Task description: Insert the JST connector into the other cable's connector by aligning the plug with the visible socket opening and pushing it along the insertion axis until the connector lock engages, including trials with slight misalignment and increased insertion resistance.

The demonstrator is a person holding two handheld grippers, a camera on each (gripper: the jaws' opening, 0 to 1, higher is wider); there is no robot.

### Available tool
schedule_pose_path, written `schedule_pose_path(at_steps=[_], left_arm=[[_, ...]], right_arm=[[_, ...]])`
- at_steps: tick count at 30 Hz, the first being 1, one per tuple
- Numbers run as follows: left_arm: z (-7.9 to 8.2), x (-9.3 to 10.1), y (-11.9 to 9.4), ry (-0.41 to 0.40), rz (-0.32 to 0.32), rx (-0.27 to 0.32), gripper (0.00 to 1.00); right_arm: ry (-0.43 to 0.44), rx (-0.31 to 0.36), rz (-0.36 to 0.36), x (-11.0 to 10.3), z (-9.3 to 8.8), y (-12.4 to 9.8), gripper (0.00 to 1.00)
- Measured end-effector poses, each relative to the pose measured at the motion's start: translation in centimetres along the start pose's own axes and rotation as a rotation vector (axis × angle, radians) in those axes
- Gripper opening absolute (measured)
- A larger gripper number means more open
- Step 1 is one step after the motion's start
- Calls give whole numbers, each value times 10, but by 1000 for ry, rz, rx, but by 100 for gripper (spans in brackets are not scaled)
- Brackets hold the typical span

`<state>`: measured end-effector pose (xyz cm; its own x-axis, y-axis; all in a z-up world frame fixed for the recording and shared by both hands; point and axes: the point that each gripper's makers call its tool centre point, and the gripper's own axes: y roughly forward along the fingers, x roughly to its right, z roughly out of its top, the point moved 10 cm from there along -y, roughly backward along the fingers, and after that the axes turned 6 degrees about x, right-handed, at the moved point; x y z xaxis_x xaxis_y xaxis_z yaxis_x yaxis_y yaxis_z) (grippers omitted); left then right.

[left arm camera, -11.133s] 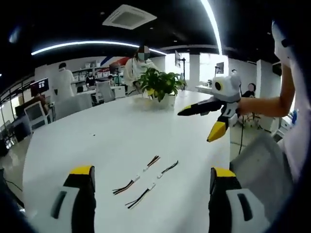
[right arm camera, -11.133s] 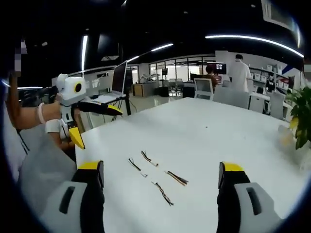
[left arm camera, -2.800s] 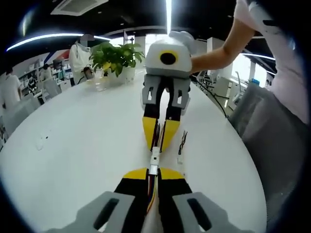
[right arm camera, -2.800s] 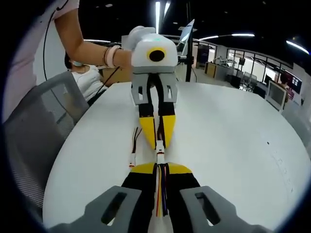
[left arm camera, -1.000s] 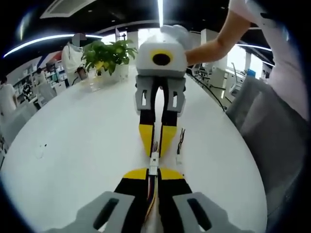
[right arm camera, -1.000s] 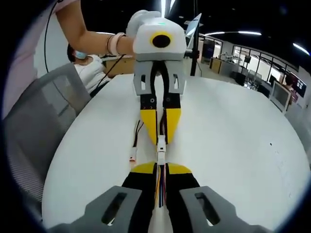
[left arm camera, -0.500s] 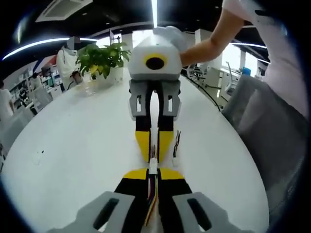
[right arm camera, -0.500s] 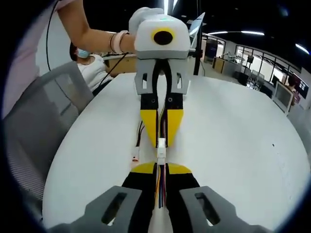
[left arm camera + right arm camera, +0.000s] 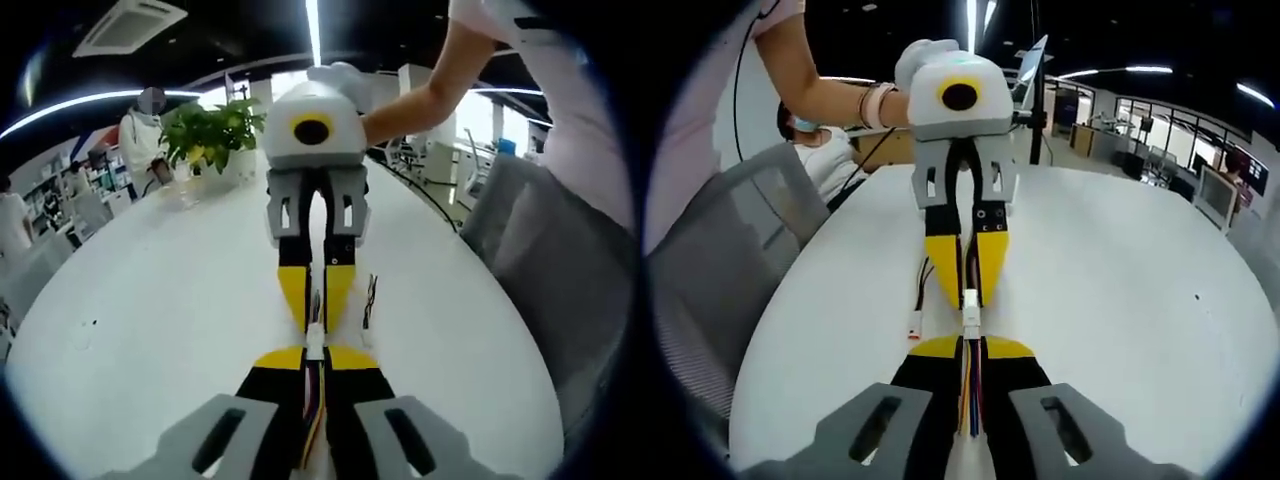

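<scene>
Between your two clamped grippers (image 9: 316, 352) (image 9: 971, 342), each pinching its cable, the white connectors (image 9: 970, 309) remain butted together, unchanged.

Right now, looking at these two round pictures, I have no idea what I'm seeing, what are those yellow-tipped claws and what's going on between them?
These are two handheld grippers, one in each of a person's hands, and each carries a fisheye camera looking along its own two jaws. In the left gripper view, the left gripper rises from the bottom and the right gripper faces it, tip to tip. The right gripper view is the same scene from the other side.

Each gripper is shut on a small cable with coloured wires. The white connectors sit end to end between the two tips; whether they have fully locked is too small to tell.

Everything hangs just above a white table. A spare cable lies on it beside the grippers, and a potted plant stands at the far end.
</scene>
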<state>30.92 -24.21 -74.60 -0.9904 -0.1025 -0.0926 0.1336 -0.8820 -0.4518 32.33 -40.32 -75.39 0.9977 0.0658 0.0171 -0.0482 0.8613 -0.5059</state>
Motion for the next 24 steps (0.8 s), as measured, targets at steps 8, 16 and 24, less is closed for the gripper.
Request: schedule_pose_path(at_steps=[8, 16, 24], left_arm=[[-16, 0, 6, 8, 6, -61, 0], [-22, -5, 5, -5, 18, -53, 0], [-30, -8, 12, -17, 25, -48, 0]], right_arm=[[-29, 6, 16, 3, 2, 11, 3], [-21, 14, 17, 9, -5, 14, 3], [-26, 8, 15, 11, -16, 16, 4]])
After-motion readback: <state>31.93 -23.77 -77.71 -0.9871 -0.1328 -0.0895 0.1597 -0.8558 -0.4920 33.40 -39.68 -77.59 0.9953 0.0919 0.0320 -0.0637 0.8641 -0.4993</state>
